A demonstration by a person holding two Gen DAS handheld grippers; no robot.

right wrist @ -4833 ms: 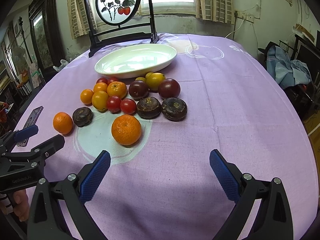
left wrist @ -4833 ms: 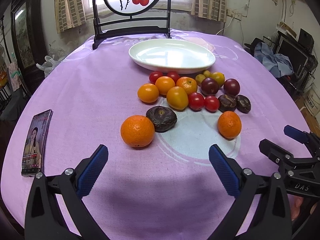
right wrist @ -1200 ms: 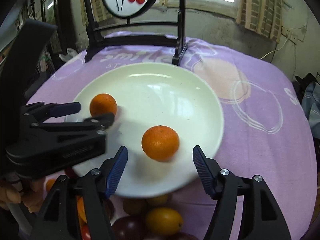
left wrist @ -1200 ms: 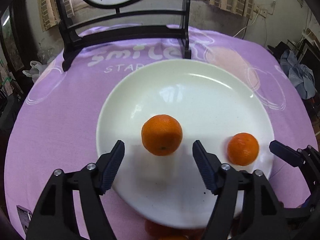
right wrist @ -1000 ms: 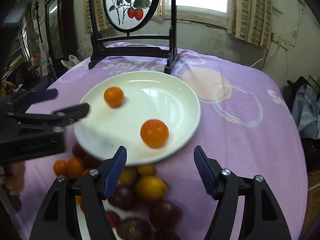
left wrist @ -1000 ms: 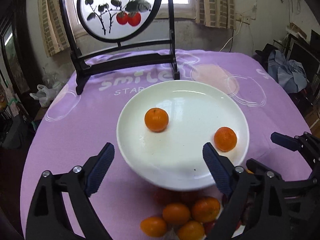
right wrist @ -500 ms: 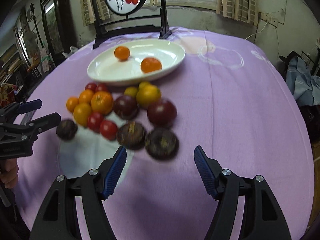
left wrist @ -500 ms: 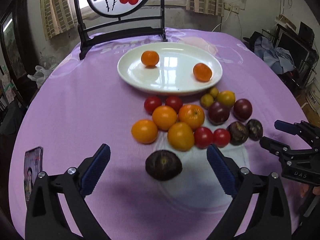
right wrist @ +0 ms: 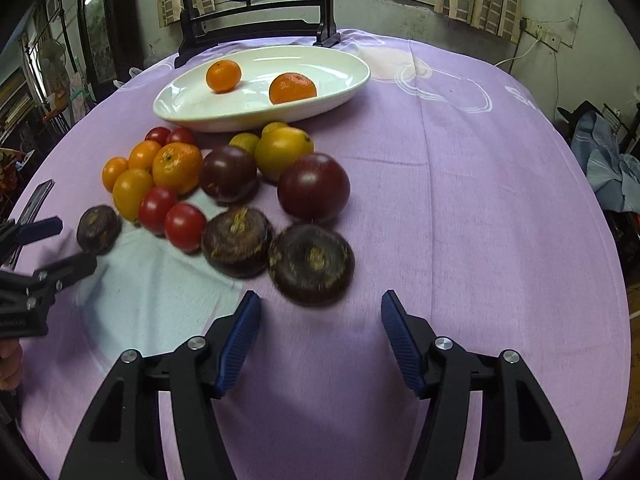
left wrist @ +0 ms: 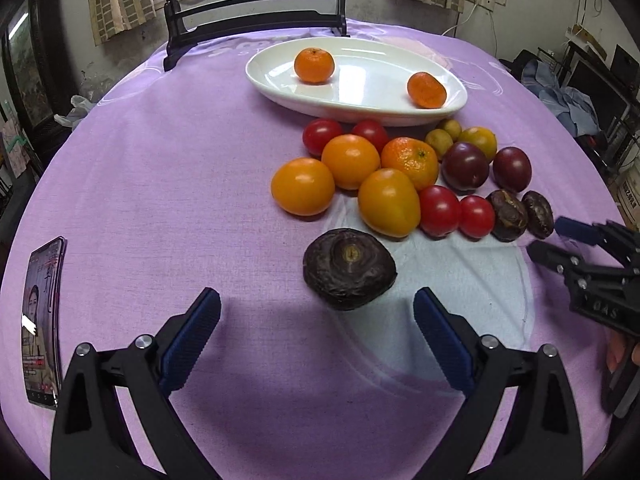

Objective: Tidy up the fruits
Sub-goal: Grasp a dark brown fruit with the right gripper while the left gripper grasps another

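Round counter draped in soft purple cloth [left wrist: 160, 168]. At 12 o'clock, glossy white oval plate [left wrist: 360, 92] carrying two dimpled mandarins [left wrist: 314, 65]. Below it, loose cluster of smooth red, orange and plum-dark fruits [left wrist: 390, 202]. Left tool [left wrist: 316, 336], ribbed blue pads spread wide, empty, just short of a wrinkled dark-brown fruit [left wrist: 349, 274]. Right tool [right wrist: 320, 338] closing, nothing between pads, another rough dark fruit [right wrist: 311, 264] at its 12 o'clock.

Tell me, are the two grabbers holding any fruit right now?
No, nothing is held. The left gripper is open, just short of a dark wrinkled fruit. The right gripper, its jaws closing, has nothing between them.
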